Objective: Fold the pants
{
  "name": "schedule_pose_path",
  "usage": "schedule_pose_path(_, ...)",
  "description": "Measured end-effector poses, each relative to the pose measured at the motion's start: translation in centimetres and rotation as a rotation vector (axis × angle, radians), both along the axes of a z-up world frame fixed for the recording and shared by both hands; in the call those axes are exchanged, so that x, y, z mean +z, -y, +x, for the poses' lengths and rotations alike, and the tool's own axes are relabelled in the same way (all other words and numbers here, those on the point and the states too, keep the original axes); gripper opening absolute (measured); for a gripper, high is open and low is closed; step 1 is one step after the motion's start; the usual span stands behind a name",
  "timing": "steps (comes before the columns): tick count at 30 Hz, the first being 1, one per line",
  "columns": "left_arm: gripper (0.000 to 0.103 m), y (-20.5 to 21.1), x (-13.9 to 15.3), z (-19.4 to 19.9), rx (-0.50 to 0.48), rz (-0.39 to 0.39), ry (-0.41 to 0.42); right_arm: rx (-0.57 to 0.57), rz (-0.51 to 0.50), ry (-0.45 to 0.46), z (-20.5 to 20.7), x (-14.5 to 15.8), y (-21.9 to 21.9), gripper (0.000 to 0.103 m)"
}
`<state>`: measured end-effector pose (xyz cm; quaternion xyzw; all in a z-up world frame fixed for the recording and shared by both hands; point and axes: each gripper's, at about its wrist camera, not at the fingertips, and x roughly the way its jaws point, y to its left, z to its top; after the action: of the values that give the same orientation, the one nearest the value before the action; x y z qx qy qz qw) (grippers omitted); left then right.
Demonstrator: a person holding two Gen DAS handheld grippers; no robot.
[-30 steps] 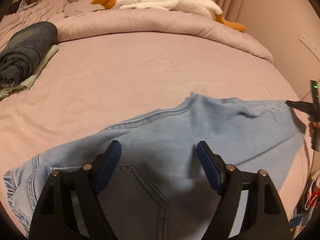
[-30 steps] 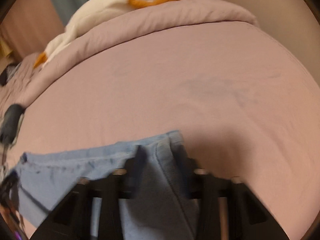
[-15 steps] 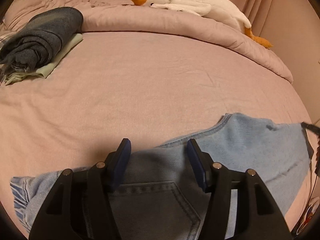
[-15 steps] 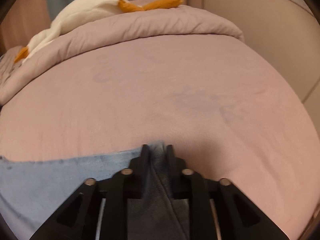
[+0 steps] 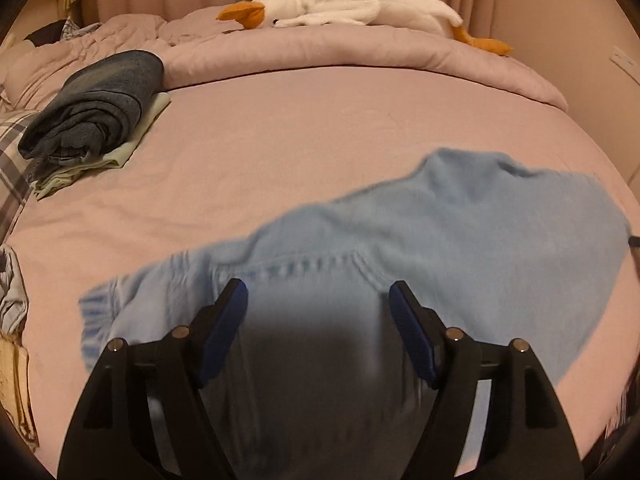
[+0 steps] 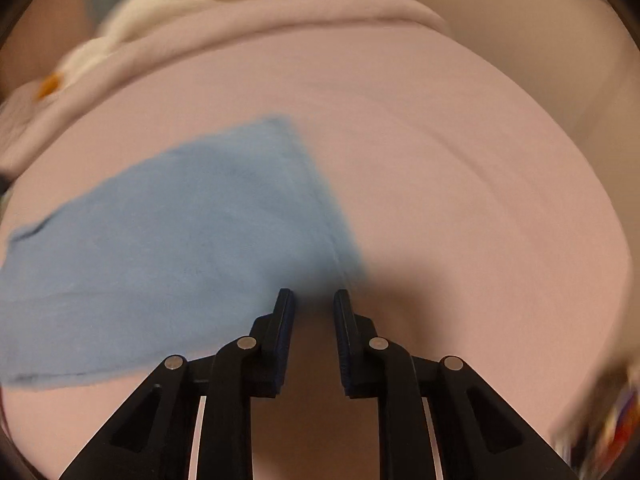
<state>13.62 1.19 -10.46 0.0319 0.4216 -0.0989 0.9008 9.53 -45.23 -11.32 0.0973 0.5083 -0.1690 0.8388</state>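
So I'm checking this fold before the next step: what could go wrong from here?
Both grippers, left and right, are open, so the light blue jeans lie loose and could bunch up. The waistband looks wrinkled; folding now may set it crooked. Both views are blurred, so the next grasp might miss.

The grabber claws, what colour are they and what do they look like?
Both look alike. The left gripper has black plastic jaws shaped like long angled arms, with blue pads inside and round silver pins at the joints. The right gripper has the same black jaws and silver pins. No cables, markings or sleeves show.
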Motion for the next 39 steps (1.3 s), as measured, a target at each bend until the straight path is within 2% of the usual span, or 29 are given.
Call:
schedule_pose_path(2, 0.074, -0.8, 0.9, -1.4, -0.003, -0.022, 0.017, -0.035, -0.046, -0.009, -1.2, 0.8, 0.6, 0.016)
schedule_pose_path(4, 0.074, -1.8, 1.6, -2.8, 0.021, -0.057, 0.032, -0.037, 0.022, 0.066, -2.6, 1.9, 0.3, 0.019)
schedule_pose_path(6, 0.074, -3.7, 2.7, -4.6, 0.062, -0.148, 0.047, -0.015, 0.084, 0.136, -3.4, 2.7, -1.2, 0.029)
schedule_pose_path(9, 0.076, -6.9, 3.7, -7.2, 0.161, -0.27, 0.07, 0.051, 0.151, 0.208, -3.7, 3.1, -5.2, 0.03)
schedule_pose_path(11, 0.08, -8.8, 3.7, -9.0, 0.232, -0.317, 0.076, 0.137, 0.238, 0.261, -3.5, 2.9, -9.1, 0.031)
schedule_pose_path(14, 0.081, -11.5, 2.8, -11.3, 0.317, -0.398, 0.045, 0.253, 0.323, 0.289, -2.8, 2.5, -14.5, 0.038)
schedule_pose_path(17, 0.081, -13.8, 1.0, -12.9, 0.378, -0.524, -0.021, 0.358, 0.38, 0.277, -1.6, 1.8, -19.4, 0.04)
schedule_pose_path(20, 0.081, -14.5, -0.1, -13.2, 0.413, -0.619, -0.048, 0.476, 0.421, 0.246, 0.1, 1.0, -24.5, 0.04)
schedule_pose_path(23, 0.08, -14.5, -0.5, -12.7, 0.431, -0.678, -0.068, 0.595, 0.42, 0.227, 0.1, 0.9, -29.2, 0.04)
schedule_pose_path(25, 0.079, -14.4, -0.8, -12.0, 0.432, -0.748, -0.086, 0.702, 0.385, 0.219, -0.6, 1.1, -31.8, 0.04)
schedule_pose_path(27, 0.077, -14.4, -0.9, -11.2, 0.465, -0.747, -0.102, 0.803, 0.339, 0.204, -0.5, 1.1, -34.6, 0.04)
schedule_pose_path(28, 0.067, -14.3, -0.8, -11.0, 0.49, -0.717, -0.101, 0.84, 0.313, 0.196, -0.6, 1.1, -35.8, 0.04)
schedule_pose_path(29, 0.052, -14.3, -0.6, -10.8, 0.512, -0.68, -0.1, 0.885, 0.282, 0.196, -0.8, 1.2, -37.1, 0.04)
schedule_pose_path(31, 0.045, -14.2, -0.2, -10.4, 0.517, -0.671, -0.086, 0.952, 0.207, 0.214, -1.2, 1.7, -38.8, 0.04)
schedule_pose_path(32, 0.036, -14.1, 0.1, -10.3, 0.511, -0.671, -0.073, 0.984, 0.157, 0.227, -1.4, 1.8, -40.0, 0.04)
schedule_pose_path(36, 0.03, -13.1, 1.6, -10.4, 0.487, -0.55, -0.025, 1.096, 0.039, 0.25, -1.4, 1.6, -43.1, 0.04)
schedule_pose_path(39, 0.025, -13.3, 1.8, -9.4, 0.445, -0.557, -0.018, 1.16, -0.041, 0.243, -0.8, 0.6, -45.4, 0.04)
